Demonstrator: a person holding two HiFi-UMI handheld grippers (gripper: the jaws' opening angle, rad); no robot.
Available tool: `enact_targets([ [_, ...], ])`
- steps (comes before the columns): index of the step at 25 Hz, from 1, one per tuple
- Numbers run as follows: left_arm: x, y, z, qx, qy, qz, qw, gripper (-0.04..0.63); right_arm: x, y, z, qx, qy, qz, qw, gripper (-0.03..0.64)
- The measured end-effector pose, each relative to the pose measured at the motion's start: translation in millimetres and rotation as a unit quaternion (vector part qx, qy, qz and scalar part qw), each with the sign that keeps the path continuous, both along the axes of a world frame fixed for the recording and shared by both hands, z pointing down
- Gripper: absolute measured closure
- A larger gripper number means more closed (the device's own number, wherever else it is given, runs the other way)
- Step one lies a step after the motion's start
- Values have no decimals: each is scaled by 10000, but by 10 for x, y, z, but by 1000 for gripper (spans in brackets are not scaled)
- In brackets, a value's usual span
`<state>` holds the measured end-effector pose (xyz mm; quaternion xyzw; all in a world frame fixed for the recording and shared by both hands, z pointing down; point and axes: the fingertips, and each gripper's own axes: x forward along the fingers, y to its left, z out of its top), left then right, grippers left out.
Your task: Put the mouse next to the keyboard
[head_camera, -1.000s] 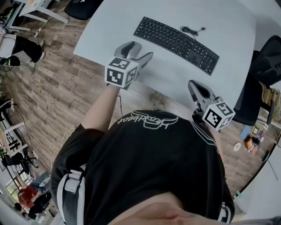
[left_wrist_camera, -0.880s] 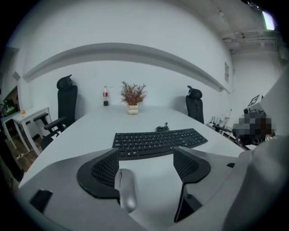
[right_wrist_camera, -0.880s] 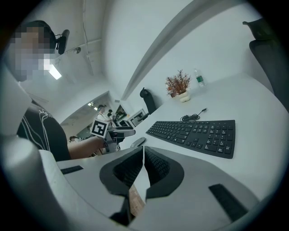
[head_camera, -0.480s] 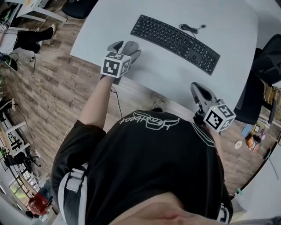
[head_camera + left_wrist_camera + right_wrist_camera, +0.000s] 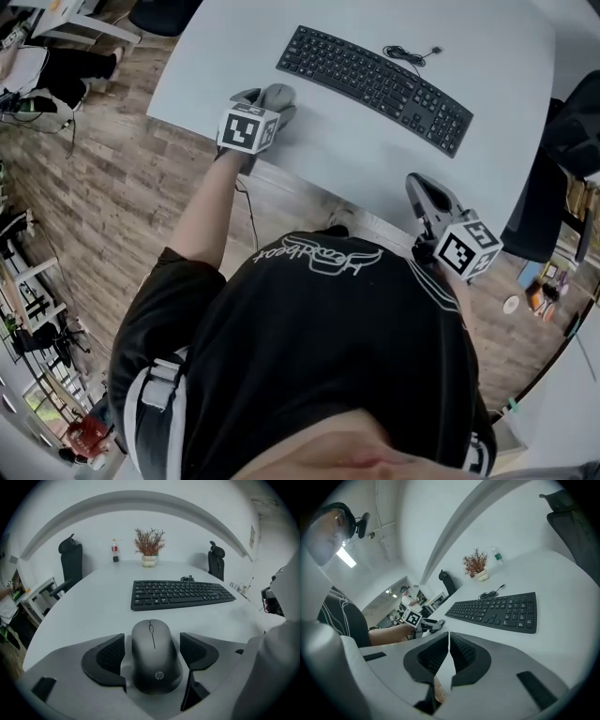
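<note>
The step in hand seems to be the carrying of the mouse point(image 5: 155, 667) toward the keyboard point(image 5: 180, 594), with the setting down not yet done. The left gripper point(image 5: 151, 644) has its jaws moderately spread, one on each flank of the mouse, and as far as I can judge they pinch it, though a thin light strip shows along the mouse's left side. In the head view the mouse is at the upper left of the frame, close to the left edge of the white counter point(image 5: 356, 159), below and left of the keyboard's left end and clearly apart from it. In the left gripper view the keyboard lies straight ahead of the mouse, in the middle of the frame. The next move, I think, calls for bringing the mouse closer to the keyboard, lowering it flat on the counter just beside it, and then spreading the jaws without pushing the mouse. The right gripper point(image 5: 448, 641) is at the lower right of the head view, near the counter's near edge; its jaws are pressed together and hold nothing.
</note>
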<state>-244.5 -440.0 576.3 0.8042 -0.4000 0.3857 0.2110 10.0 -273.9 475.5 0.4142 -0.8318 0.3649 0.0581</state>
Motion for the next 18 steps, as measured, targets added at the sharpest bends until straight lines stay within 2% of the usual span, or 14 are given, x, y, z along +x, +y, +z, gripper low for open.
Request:
enact_targets([
  [12,-22,24,49,-249,-8,-104,9996,236,-40,-41,-18,-99,-250,64,9996,603],
  [18,-32,2,28,-404,-126,-124,9990,254,-39,-50,-14,-115,-155,30,9998,603],
])
